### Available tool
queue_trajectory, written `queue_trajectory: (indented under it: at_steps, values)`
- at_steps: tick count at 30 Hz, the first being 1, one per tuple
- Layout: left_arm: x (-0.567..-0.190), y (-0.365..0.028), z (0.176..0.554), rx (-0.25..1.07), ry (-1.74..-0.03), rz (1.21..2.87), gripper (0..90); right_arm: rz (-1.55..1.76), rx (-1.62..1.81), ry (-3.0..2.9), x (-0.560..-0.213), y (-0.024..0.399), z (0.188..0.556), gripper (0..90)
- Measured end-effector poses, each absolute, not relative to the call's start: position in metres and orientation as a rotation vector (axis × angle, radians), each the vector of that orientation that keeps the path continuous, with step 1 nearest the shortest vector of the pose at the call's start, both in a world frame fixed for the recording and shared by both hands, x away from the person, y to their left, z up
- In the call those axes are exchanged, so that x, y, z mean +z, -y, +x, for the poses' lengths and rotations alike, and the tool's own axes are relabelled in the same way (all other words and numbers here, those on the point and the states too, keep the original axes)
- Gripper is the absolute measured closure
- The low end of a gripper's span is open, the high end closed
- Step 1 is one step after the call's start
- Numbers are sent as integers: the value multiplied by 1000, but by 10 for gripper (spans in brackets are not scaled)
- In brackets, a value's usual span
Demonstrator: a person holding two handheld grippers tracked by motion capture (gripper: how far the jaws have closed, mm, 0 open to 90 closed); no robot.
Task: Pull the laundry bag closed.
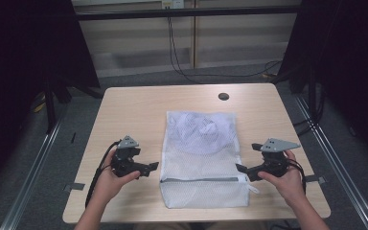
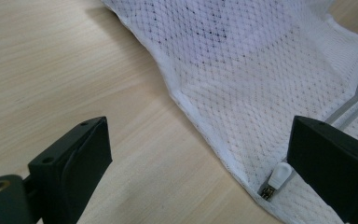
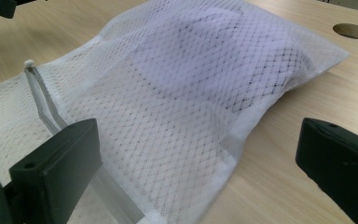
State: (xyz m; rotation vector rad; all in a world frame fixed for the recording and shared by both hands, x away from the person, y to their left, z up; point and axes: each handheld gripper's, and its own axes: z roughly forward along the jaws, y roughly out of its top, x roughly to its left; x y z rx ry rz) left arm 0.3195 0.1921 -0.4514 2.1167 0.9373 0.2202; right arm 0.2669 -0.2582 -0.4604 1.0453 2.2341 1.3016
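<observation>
- Centrally, a white mesh laundry bag (image 1: 203, 158) with something pale inside lies flat on the light wooden worktop (image 1: 129, 112), its grey zipper (image 1: 201, 180) running across near the person's end.
- Left of the bag, the left gripper (image 1: 149, 167) hovers, fingers spread wide and empty, near the zipper's white pull (image 2: 278, 179).
- Right of the bag, the right gripper (image 1: 242, 169) waits likewise, fingers wide, holding nothing.
- Beyond the bag, a round dark hole (image 1: 224, 96) marks the worktop.
- Judging by this, the approach is in hand; next, one side likely pins the mesh while the other pinches the pull.

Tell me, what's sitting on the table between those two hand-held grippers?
A white mesh laundry bag with something pale inside lies flat between the left gripper and the right gripper, as the high view shows. Both grippers' jaws stand open, beside its edges.
</observation>
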Motion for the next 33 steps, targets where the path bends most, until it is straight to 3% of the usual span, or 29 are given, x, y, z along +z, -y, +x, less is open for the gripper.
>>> queue_trajectory:
  at_steps: [18,33]
  values:
    - [-451,-194,324,226,-954,2103,62,1059,1306,-2248,-460,250,267,0]
    - [-452,-198,321,238,-949,2131,64,968,1354,-2316,-453,211,267,71]
